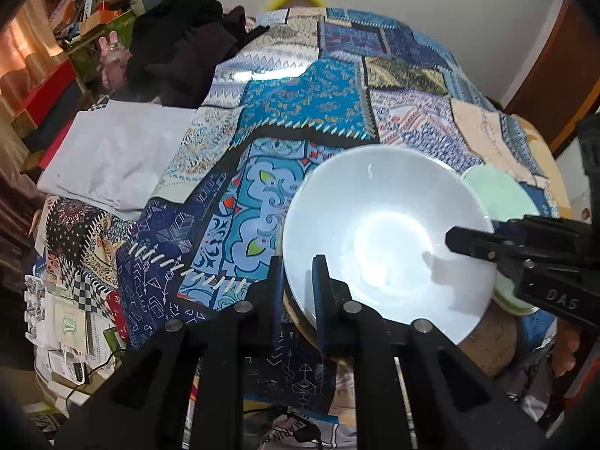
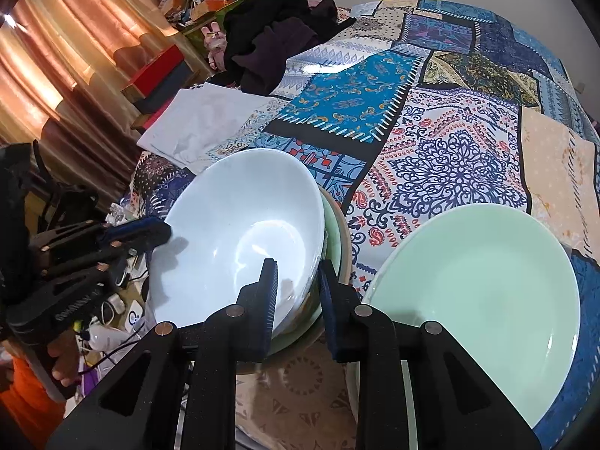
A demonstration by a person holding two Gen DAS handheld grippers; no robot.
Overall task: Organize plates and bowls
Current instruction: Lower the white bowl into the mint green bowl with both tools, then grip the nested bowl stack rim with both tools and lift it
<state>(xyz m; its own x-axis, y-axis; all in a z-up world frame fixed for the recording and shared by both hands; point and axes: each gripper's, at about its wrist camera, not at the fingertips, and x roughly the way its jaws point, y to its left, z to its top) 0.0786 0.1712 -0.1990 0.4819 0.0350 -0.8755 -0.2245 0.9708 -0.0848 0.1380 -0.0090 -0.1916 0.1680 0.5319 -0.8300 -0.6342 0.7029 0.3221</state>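
Observation:
A white bowl [image 1: 386,232] [image 2: 240,236] is held tilted above a patchwork bedspread [image 1: 300,112] [image 2: 450,142]. My left gripper [image 1: 298,292] straddles its near rim, fingers either side, closed on it. My right gripper [image 2: 298,300] straddles the opposite rim and also shows in the left wrist view [image 1: 472,243]. Under the white bowl sit a green bowl [image 2: 332,232] and a beige one. A pale green plate [image 2: 480,300] [image 1: 498,191] lies to the right on the bed.
A folded white cloth [image 1: 112,153] [image 2: 202,127] lies at the left of the bed. Dark clothes [image 1: 180,48] [image 2: 273,33] are piled at the far left. Curtains, boxes and cables crowd the left side.

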